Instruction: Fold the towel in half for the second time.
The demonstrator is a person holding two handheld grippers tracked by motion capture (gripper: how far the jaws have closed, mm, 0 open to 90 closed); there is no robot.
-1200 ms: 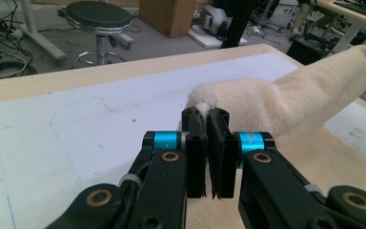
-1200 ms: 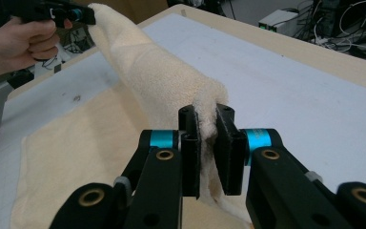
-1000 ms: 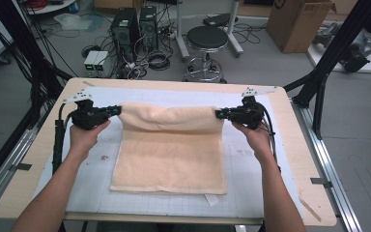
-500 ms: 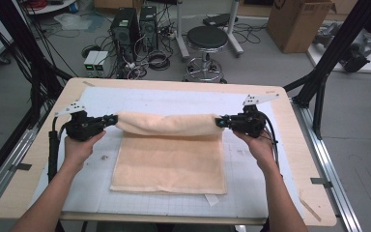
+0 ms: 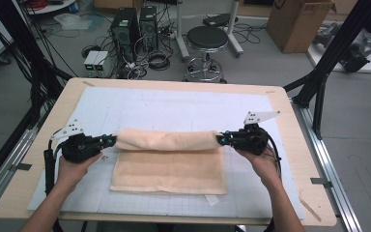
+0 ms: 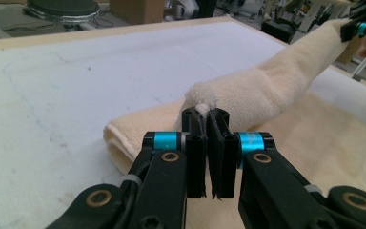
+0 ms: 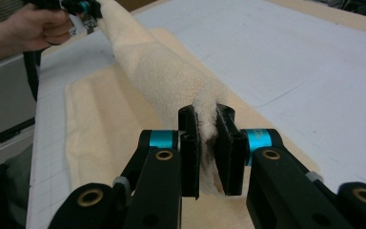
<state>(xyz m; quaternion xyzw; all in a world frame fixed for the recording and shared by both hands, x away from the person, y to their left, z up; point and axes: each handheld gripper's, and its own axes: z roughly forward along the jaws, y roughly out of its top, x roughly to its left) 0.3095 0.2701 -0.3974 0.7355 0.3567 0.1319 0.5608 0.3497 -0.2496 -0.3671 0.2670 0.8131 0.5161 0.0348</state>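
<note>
You hold a cream towel (image 5: 166,159) with both grippers, one at each end of its folded-over far edge. Your left gripper (image 5: 110,140) has its jaws closed on the left corner; in the left gripper view (image 6: 208,117) a small tuft of cloth sits pinched between the pads. Your right gripper (image 5: 221,139) is closed on the right corner in the same way, and in the right gripper view (image 7: 206,121) a thicker bunch of cloth fills the narrow gap between the jaws.

The towel lies on the white mat (image 5: 174,104) that covers most of the desk (image 5: 290,159). The held edge makes a raised roll from one gripper to the other, above the flat lower layer. The near edge of the towel lies flat and straight, parallel to the near edge of the desk, with a strip of bare mat between them. A small white scrap (image 5: 211,199) lies just beside the near right corner of the towel.

Behind the roll, the far half of the mat is bare up to its far edge. To the left and right of the towel there is also bare mat, where your hands (image 5: 75,166) rest. The desk's wooden rim shows on all sides around the mat.
</note>
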